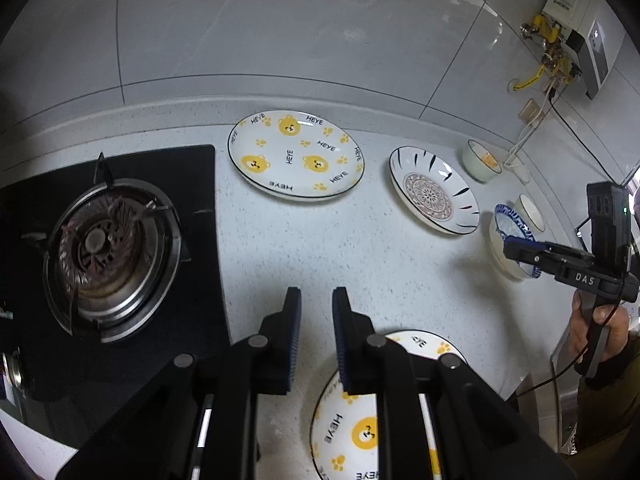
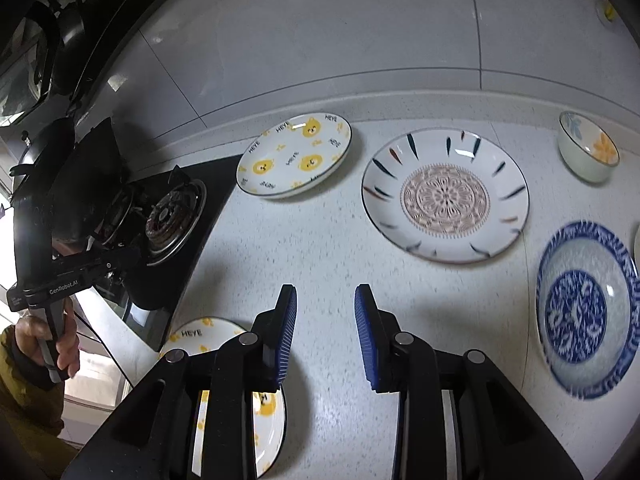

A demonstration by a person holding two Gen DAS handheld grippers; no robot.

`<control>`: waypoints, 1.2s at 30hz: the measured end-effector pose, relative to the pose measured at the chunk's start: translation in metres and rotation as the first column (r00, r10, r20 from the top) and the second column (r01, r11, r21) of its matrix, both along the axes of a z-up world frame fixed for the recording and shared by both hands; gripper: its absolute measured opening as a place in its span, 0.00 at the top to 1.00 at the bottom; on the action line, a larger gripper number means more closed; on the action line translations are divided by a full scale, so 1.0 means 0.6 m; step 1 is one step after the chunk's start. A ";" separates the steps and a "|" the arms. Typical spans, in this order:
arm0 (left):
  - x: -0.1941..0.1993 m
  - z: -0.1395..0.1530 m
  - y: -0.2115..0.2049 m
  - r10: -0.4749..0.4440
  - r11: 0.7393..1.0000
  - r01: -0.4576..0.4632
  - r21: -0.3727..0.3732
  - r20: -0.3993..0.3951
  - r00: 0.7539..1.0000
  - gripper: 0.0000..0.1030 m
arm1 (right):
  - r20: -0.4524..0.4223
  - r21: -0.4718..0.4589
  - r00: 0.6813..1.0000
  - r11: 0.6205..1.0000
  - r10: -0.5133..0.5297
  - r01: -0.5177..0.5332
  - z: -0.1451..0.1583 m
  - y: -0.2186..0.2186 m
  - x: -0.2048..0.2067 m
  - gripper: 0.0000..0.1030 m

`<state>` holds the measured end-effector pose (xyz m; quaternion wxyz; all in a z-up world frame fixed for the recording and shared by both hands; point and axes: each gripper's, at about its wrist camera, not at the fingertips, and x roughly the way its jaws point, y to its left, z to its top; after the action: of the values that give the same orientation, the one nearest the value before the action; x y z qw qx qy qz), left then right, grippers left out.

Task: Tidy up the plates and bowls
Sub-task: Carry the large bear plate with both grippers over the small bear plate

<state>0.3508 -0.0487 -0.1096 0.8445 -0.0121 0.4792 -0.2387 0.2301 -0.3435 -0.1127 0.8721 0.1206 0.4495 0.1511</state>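
Observation:
A bear plate [image 1: 296, 156] [image 2: 294, 156] lies at the back of the counter. A mandala plate [image 1: 434, 190] [image 2: 446, 194] lies to its right. A second bear plate [image 1: 352, 420] [image 2: 240, 380] lies near the front, under my grippers. A blue-patterned bowl [image 2: 584, 312] [image 1: 506, 240] stands at the right, a pale flower bowl [image 2: 588, 148] [image 1: 482, 160] behind it. My left gripper [image 1: 316, 300] is open and empty above the counter. My right gripper [image 2: 326, 296] is open and empty; in the left wrist view [image 1: 516, 248] it hovers at the blue bowl.
A black gas stove [image 1: 112, 248] [image 2: 172, 216] takes the left of the counter. A white bowl [image 1: 530, 212] stands behind the blue bowl. A tiled wall [image 1: 280, 32] backs the counter, with pipes and a heater [image 1: 568, 32] at the far right.

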 end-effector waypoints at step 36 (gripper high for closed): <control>0.379 -0.083 -0.033 0.016 0.999 -0.013 0.031 -0.104 0.994 0.29 | -0.068 0.084 0.995 0.995 0.068 -0.062 -0.044 0.067 0.335 0.51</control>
<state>0.5781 -0.0683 -0.1596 0.8201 -0.0152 0.5262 -0.2243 0.4310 -0.3031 -0.1390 0.8447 0.1464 0.4771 0.1934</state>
